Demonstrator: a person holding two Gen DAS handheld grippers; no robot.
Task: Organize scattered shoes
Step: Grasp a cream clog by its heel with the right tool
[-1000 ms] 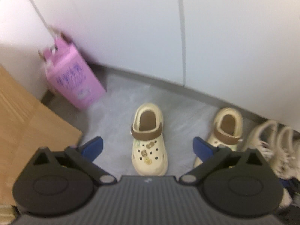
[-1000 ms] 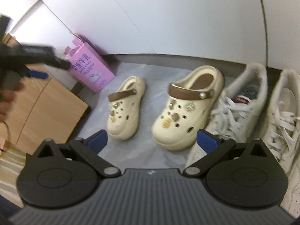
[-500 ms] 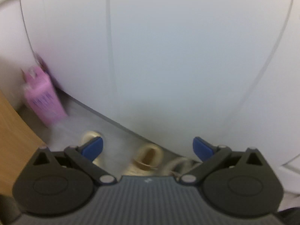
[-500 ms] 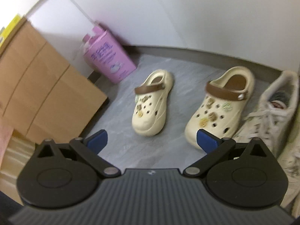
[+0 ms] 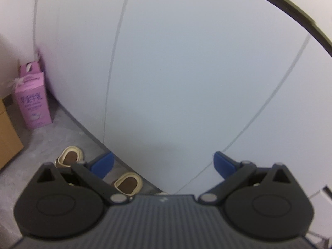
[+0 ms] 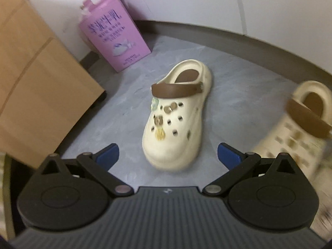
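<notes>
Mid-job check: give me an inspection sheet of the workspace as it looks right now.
Surface: grey floor, bare between the shoes.
Job's things: two cream clogs, left clog centred, right clog apart from it, blurred.
Clutter: pink carton by the wall; cardboard box.
Grippers: right gripper open, just short of the left clog's toe; left gripper open, facing white cabinet doors.
Cables: nothing seen.
Surroundings: white cabinet doors.

Pink carton (image 6: 115, 36) by white wall (image 5: 186, 72); brown cardboard box (image 6: 35, 87) beside it
</notes>
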